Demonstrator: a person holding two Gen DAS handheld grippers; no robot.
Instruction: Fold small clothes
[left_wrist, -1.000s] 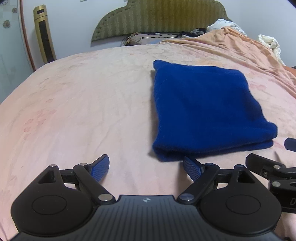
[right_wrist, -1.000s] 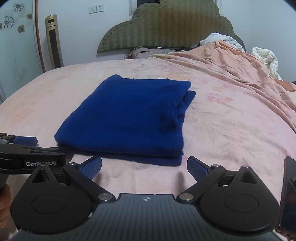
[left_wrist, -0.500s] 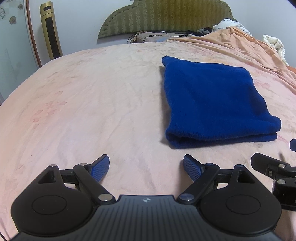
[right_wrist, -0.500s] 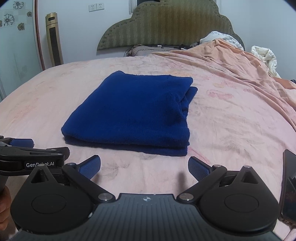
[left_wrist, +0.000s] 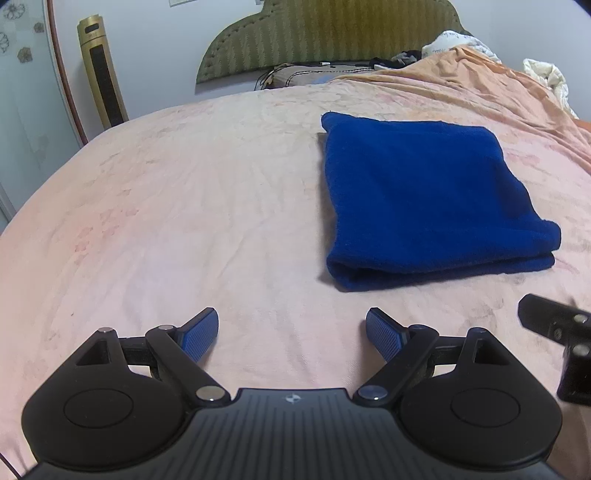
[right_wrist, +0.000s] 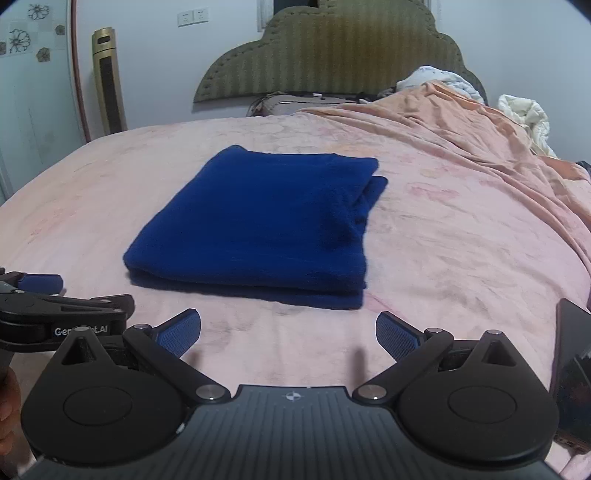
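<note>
A dark blue garment lies folded into a flat rectangle on the pink bedsheet; it also shows in the right wrist view. My left gripper is open and empty, above the sheet, nearer than the garment and left of it. My right gripper is open and empty, just in front of the garment's near folded edge. Neither touches the garment. Part of the right gripper shows at the right edge of the left wrist view.
A green padded headboard and a pillow stand at the far end. A rumpled orange blanket covers the bed's right side. A gold tower fan stands far left. A dark phone lies at the near right.
Both grippers have drawn back from the folded garment, which now lies farther away in both views. Both stay open. The garment has not moved.
</note>
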